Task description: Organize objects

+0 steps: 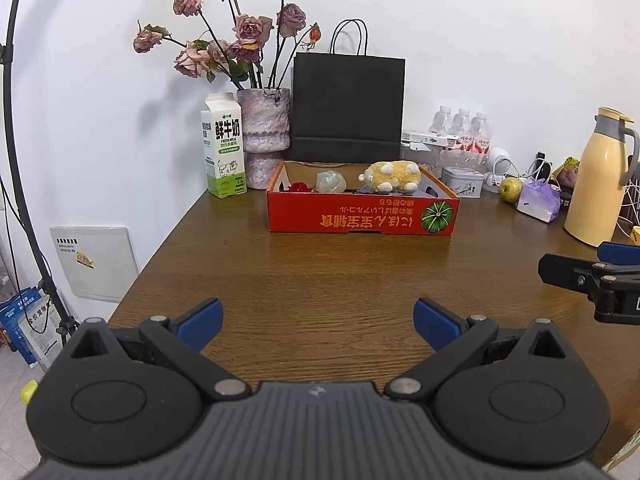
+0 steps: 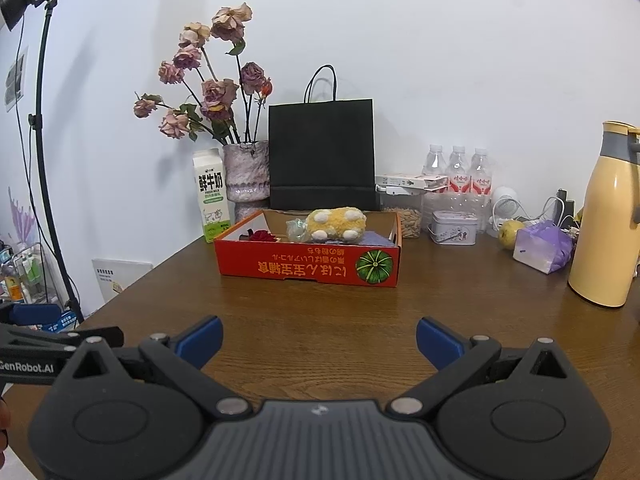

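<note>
A red cardboard box (image 1: 362, 216) (image 2: 308, 268) stands at the back of the brown table. Inside it lie a yellow plush toy (image 1: 394, 176) (image 2: 338, 224), a pale green wrapped object (image 1: 331, 182) (image 2: 297, 230), a dark red rose (image 1: 299, 187) (image 2: 262, 236) and a purple cloth (image 2: 374, 238). My left gripper (image 1: 318, 320) hovers open over the near table, empty, well short of the box. My right gripper (image 2: 319, 340) is open and empty too, also short of the box. In the left wrist view the right gripper shows at the right edge.
Behind the box stand a milk carton (image 1: 224, 146), a vase of dried roses (image 1: 266, 136) and a black paper bag (image 1: 348, 108). To the right are water bottles (image 1: 462, 124), a tin (image 1: 462, 182), an apple (image 1: 510, 189), a purple tissue pack (image 1: 538, 200) and a yellow thermos (image 1: 600, 178). A light stand (image 2: 44, 152) is left.
</note>
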The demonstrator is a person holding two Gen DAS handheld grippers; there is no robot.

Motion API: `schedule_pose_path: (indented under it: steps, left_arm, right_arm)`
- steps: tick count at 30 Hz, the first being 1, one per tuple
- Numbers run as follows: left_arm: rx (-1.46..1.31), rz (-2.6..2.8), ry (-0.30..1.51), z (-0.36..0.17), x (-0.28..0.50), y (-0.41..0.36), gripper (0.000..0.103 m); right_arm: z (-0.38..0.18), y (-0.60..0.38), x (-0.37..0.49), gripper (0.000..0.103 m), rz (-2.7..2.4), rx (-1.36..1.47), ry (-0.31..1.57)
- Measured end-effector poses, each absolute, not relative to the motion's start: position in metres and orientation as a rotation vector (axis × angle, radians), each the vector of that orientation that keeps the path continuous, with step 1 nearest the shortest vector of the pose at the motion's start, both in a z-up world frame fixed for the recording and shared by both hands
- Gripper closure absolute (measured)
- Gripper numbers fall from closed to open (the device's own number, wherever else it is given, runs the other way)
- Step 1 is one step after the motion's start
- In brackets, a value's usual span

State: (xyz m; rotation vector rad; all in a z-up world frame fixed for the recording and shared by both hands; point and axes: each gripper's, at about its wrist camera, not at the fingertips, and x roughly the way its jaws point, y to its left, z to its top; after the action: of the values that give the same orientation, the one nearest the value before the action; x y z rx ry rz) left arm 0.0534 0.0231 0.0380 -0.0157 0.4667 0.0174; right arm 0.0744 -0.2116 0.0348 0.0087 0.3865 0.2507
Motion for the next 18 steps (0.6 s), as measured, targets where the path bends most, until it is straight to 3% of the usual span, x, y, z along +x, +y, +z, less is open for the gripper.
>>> schedule_pose_path:
  steps: [18]
  left_arm:
    - [-0.017,0.013,0.47,0.0369,0.055,0.0228,0.0]
  right_arm:
    - [0.0318,-0.2122,0.0762,0.0,0.247,0.001,0.392]
